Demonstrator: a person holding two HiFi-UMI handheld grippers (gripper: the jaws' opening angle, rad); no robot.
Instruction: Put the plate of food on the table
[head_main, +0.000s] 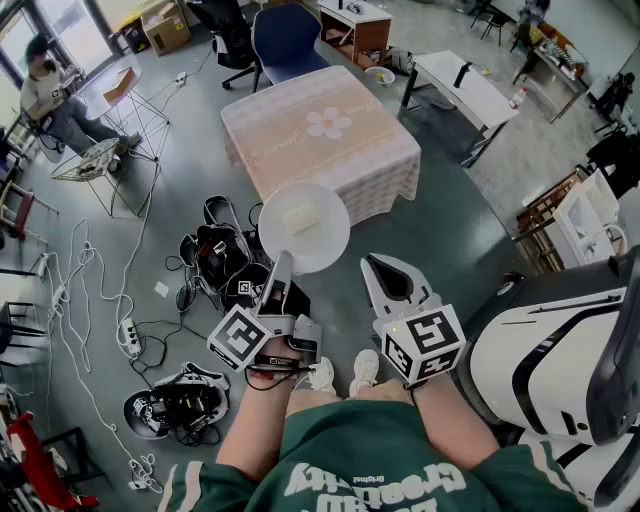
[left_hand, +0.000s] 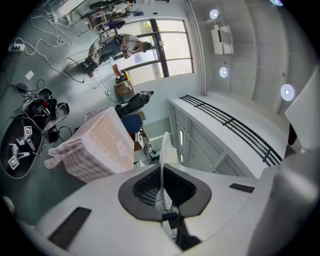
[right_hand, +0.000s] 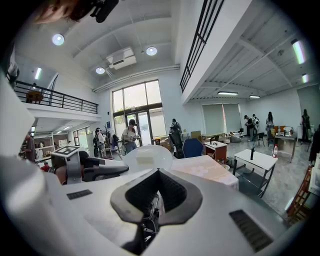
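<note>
Two white shoes (head_main: 321, 375) show just below the two grippers. The left gripper (head_main: 282, 265) has its jaws pinched on the near rim of the one white plate (head_main: 318, 235), which it holds level in the air. The right gripper (head_main: 372, 262) sits just beside it, jaws pressed together with nothing between them. A single pale block of food (head_main: 299, 217) lies on the plate. The plate hangs at the near edge of the one cloth-covered table (head_main: 330, 150), not set on it. Beyond the table stands one blue chair (head_main: 290, 35).
</note>
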